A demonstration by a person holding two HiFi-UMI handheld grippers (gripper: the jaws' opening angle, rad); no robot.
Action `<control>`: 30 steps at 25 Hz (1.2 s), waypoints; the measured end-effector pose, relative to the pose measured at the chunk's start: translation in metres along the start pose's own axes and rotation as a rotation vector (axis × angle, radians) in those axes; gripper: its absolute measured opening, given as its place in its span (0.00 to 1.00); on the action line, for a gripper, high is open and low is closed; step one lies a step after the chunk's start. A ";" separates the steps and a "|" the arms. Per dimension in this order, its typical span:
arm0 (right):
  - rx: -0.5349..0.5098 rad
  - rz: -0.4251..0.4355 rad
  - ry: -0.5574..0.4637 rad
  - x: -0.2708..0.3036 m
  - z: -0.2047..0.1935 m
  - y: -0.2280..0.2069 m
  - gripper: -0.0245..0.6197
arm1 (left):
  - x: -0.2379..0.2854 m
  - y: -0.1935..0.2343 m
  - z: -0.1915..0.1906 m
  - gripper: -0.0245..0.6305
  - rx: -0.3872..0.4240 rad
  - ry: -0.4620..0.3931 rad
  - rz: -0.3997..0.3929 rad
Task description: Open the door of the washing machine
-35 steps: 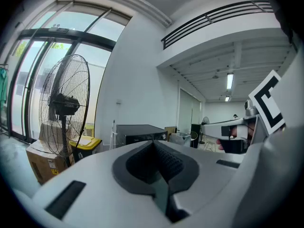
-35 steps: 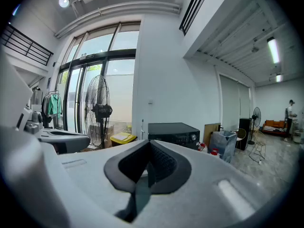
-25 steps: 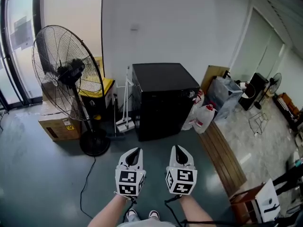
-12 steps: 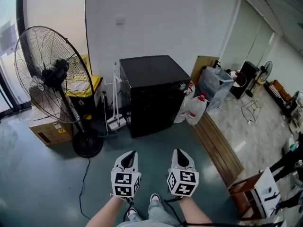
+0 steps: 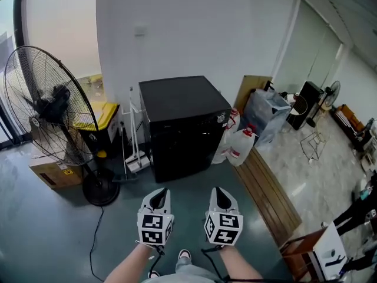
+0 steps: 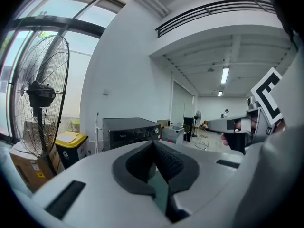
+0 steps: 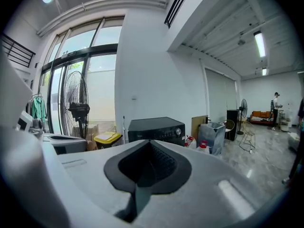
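Note:
The washing machine (image 5: 182,122) is a black box against the white wall, its door closed; its front shows a row of knobs in the left gripper view (image 6: 130,129) and the right gripper view (image 7: 156,127). My left gripper (image 5: 160,198) and right gripper (image 5: 220,197) are held side by side over the green floor, well short of the machine's front and pointing at it. Both are shut with nothing between the jaws. The left gripper (image 6: 153,144) and the right gripper (image 7: 149,144) show dark ribbed pads pressed together.
A large standing fan (image 5: 50,108) stands left of the machine, with a yellow-lidded bin (image 5: 100,119), a cardboard box (image 5: 53,173) and a mop (image 5: 132,152) beside it. White jugs (image 5: 238,146), a plastic crate (image 5: 265,114) and a wooden strip (image 5: 271,199) lie to its right.
The person has stepped forward and both grippers have come along toward the machine. The fan and machine have slid left in the head view. Both grippers stay shut.

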State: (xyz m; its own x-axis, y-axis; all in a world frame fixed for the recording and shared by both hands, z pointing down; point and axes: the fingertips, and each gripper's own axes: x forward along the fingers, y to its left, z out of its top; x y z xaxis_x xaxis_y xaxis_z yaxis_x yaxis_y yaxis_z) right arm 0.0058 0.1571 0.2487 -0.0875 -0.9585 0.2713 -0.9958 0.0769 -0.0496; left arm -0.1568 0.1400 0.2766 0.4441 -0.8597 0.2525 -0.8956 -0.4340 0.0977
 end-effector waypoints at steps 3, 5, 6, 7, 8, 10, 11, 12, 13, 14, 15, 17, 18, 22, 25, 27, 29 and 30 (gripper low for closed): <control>-0.015 0.020 0.008 0.027 0.013 -0.022 0.04 | 0.031 -0.007 0.015 0.04 -0.002 -0.012 0.022; -0.019 0.035 0.011 0.045 0.019 -0.036 0.04 | 0.048 -0.009 0.021 0.04 -0.002 -0.015 0.039; -0.021 0.042 0.012 0.052 0.022 -0.042 0.04 | 0.056 -0.010 0.024 0.04 -0.002 -0.015 0.049; -0.023 0.048 0.013 0.059 0.023 -0.048 0.04 | 0.063 -0.011 0.025 0.04 -0.003 -0.013 0.058; -0.024 0.053 0.015 0.065 0.024 -0.055 0.04 | 0.069 -0.013 0.026 0.04 -0.004 -0.011 0.065; -0.020 0.061 0.020 0.076 0.026 -0.065 0.04 | 0.080 -0.015 0.027 0.04 -0.006 -0.007 0.080; -0.016 0.065 0.021 0.082 0.026 -0.069 0.04 | 0.085 -0.015 0.028 0.04 -0.007 -0.005 0.088; -0.012 0.069 0.022 0.087 0.027 -0.073 0.04 | 0.089 -0.014 0.028 0.04 -0.008 -0.003 0.096; -0.008 0.073 0.024 0.093 0.027 -0.076 0.04 | 0.094 -0.014 0.027 0.04 -0.010 0.001 0.104; -0.003 0.076 0.028 0.098 0.025 -0.080 0.04 | 0.099 -0.013 0.026 0.04 -0.011 0.007 0.109; 0.003 0.077 0.034 0.103 0.024 -0.084 0.04 | 0.103 -0.014 0.025 0.04 -0.009 0.015 0.112; 0.020 0.073 0.045 0.111 0.020 -0.090 0.04 | 0.110 -0.015 0.022 0.04 -0.002 0.032 0.111; 0.030 0.071 0.050 0.115 0.018 -0.093 0.04 | 0.114 -0.014 0.020 0.04 0.000 0.040 0.110; 0.046 0.066 0.074 0.132 0.011 -0.099 0.04 | 0.133 -0.007 0.017 0.04 0.003 0.063 0.107; 0.047 0.050 0.093 0.149 0.008 -0.108 0.04 | 0.156 -0.002 0.016 0.04 -0.005 0.074 0.092; 0.054 0.033 0.098 0.164 0.011 -0.114 0.04 | 0.173 0.004 0.019 0.04 -0.007 0.075 0.079; 0.057 0.022 0.099 0.180 0.018 -0.117 0.04 | 0.189 0.013 0.026 0.04 -0.006 0.072 0.068; 0.055 0.019 0.098 0.189 0.022 -0.117 0.04 | 0.196 0.018 0.031 0.04 -0.005 0.069 0.065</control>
State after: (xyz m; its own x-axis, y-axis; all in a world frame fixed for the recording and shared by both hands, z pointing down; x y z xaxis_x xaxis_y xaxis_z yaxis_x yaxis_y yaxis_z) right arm 0.1065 -0.0390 0.2846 -0.1115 -0.9254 0.3623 -0.9912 0.0775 -0.1072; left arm -0.0852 -0.0450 0.2984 0.3824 -0.8653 0.3241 -0.9227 -0.3764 0.0838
